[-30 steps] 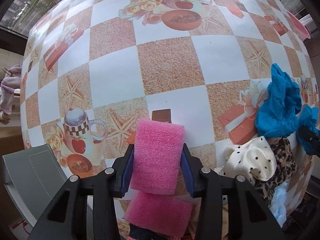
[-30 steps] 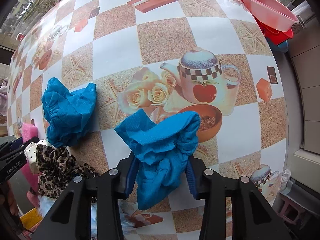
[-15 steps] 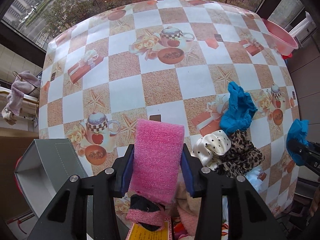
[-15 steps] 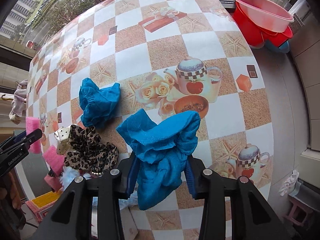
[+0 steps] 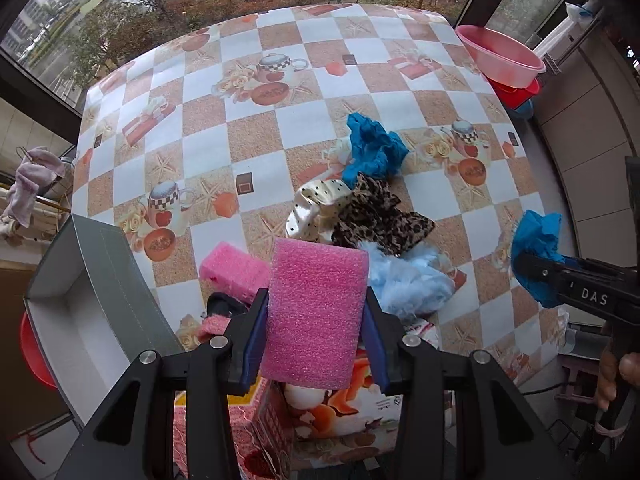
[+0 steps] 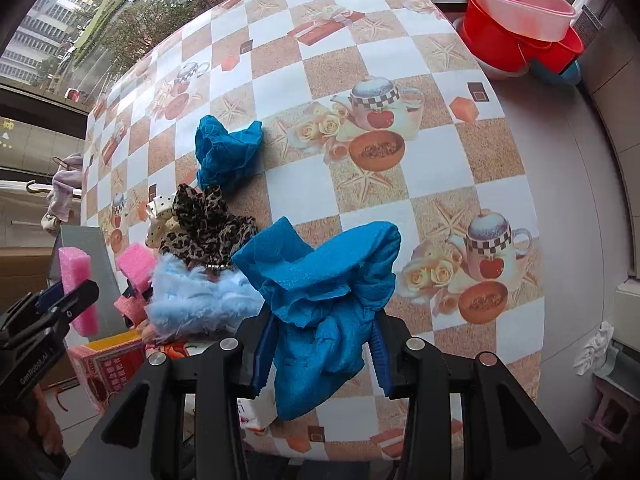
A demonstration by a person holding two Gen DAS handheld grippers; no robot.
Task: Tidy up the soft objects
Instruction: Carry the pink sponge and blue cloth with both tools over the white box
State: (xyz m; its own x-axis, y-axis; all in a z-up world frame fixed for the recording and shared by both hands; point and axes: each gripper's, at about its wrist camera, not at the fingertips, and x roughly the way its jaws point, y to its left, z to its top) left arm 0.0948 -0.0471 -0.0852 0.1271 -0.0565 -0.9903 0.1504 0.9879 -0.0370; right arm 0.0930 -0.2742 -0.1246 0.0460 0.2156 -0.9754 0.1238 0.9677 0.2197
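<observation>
left gripper: I had it clamped on pink foam block
right gripper: I had it clamped on blue shoe cover

Pretty sure I'm working in somebody's home here, looks like an enclosed balcony or sunroom in an upper-floor flat. Dead giveaways: a table under a checkered oilcloth printed with teapots, roses and starfish, proper household stuff. Big dark-framed windows run along the far side, and through them I'm looking down on bare trees, a road and apartment blocks. Off the table's right corner there's a stack of pink and red plastic wash basins on the grey floor. On the left, pale pink laundry draped over a hanger rail. Nothing lab-like or shop-like about it, just domestic clutter.
</observation>
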